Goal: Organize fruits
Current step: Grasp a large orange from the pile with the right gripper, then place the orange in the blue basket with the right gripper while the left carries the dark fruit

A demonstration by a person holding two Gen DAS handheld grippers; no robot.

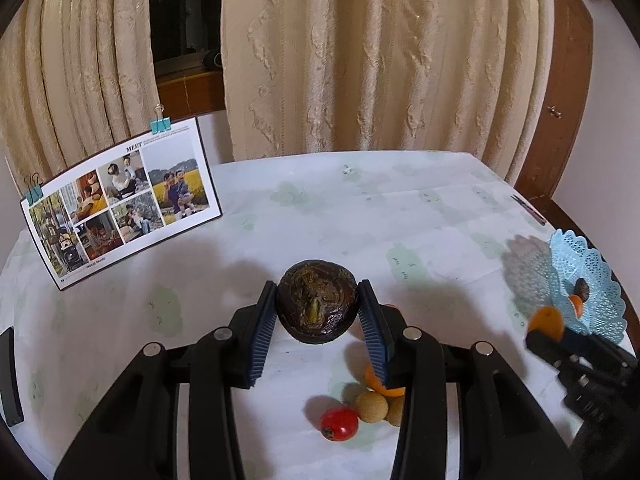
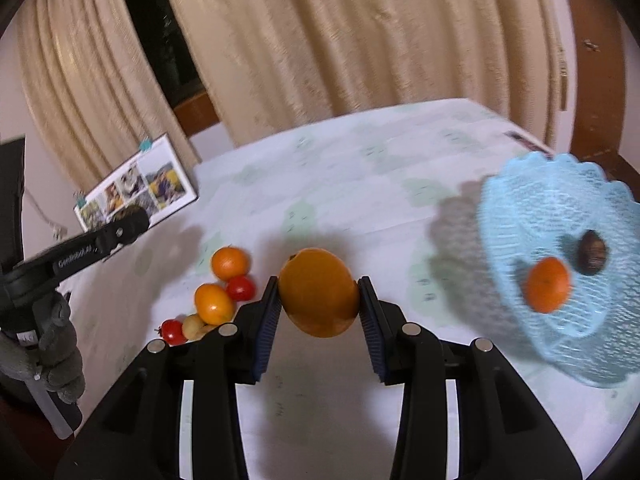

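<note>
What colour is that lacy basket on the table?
Light blue. The basket shows best in the right wrist view, with two fruits inside.

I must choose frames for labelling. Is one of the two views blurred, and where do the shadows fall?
Left wrist view: sharp; the dark fruit in the left gripper shows clear texture, its shadow lying up-left on the table. Right wrist view: motion-blurred, most at the blue basket; its shadow falls left.

Even indoor light is seen; soft shadows are cast leftward on the table [image 1: 440,216]. The left view is sharp; the right view is motion-blurred. Edges are bowed and vignetted.
</note>
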